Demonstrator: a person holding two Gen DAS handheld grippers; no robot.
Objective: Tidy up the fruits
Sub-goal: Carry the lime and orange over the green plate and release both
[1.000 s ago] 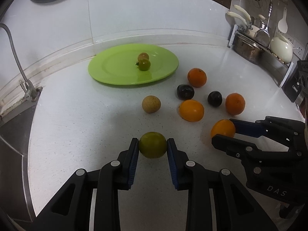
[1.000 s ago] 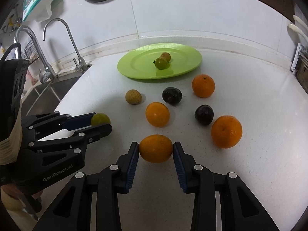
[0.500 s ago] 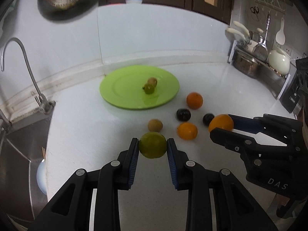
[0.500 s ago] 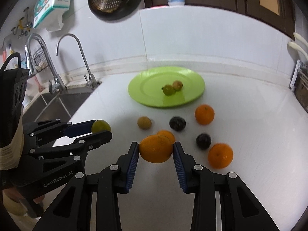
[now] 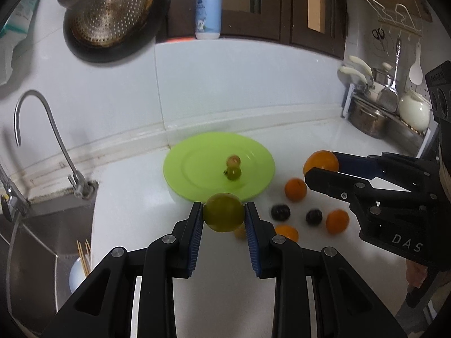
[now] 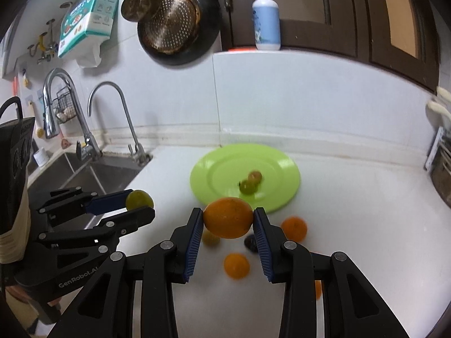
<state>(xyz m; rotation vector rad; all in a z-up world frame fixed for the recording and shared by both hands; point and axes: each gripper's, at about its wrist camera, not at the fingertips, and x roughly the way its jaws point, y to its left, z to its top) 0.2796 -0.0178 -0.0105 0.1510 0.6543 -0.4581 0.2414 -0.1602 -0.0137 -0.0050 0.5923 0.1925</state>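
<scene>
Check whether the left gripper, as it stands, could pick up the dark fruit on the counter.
Probably not: the left gripper is already shut on the green fruit, leaving no room for the dark fruit.

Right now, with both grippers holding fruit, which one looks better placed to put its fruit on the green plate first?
Left, marginally: its round green fruit appears nearly at the round green plate's near rim, though the right gripper with its orange looks almost as close.

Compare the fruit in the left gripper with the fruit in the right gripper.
The green fruit in the left gripper is yellow-green, round and smaller; the orange in the right gripper is orange, wider and larger. Both are clamped between blue pads, lifted above the counter.
</scene>
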